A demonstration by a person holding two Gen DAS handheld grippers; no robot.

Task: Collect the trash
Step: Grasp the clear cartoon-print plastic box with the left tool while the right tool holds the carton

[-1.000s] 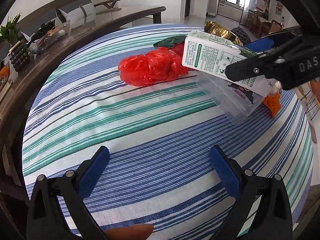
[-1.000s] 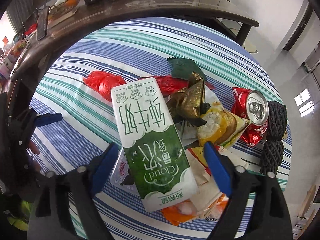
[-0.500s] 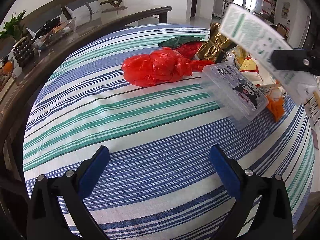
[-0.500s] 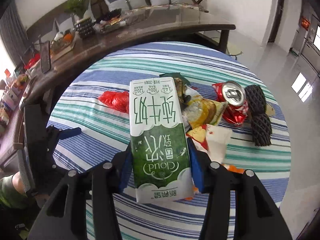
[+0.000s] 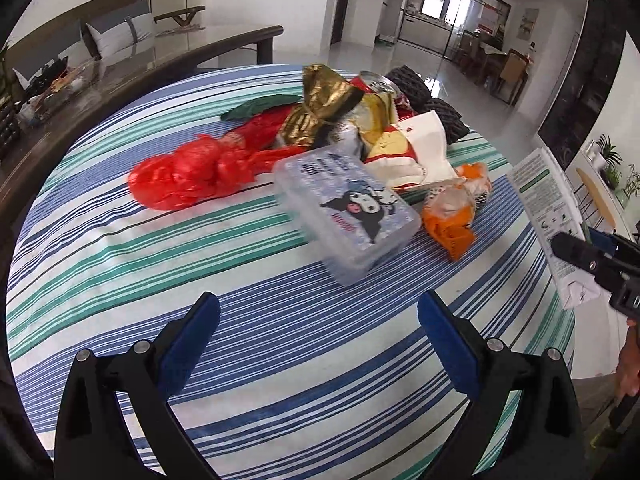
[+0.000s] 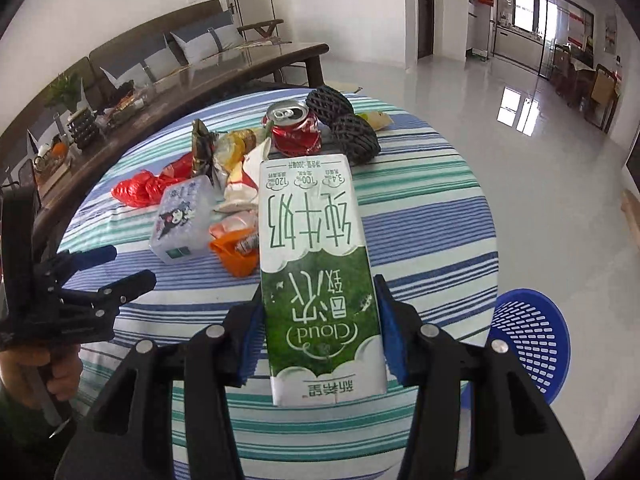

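A green and white milk carton (image 6: 316,268) is clamped between the blue pads of my right gripper (image 6: 318,332), lifted above the striped table (image 6: 432,216). The same carton (image 5: 548,216) shows at the right edge of the left wrist view, held off the table's side. My left gripper (image 5: 318,336) hovers open over bare cloth, nothing between its fingers. Ahead of it lies a trash pile: a clear plastic box with a cartoon sticker (image 5: 352,208), a red plastic bag (image 5: 188,172), orange wrapper (image 5: 452,224), gold foil (image 5: 320,108), a crushed red can (image 6: 294,128).
A blue perforated basket (image 6: 528,340) stands on the floor to the right of the table. Black foam netting (image 6: 344,124) lies at the pile's far side. A dark wooden bench (image 6: 180,88) with clutter runs behind the table. A hand (image 6: 44,376) grips the left tool.
My right gripper closed on the milk carton, lifted it off the pile and carried it to the right, past the table's edge. The left gripper drifted slightly toward the pile.
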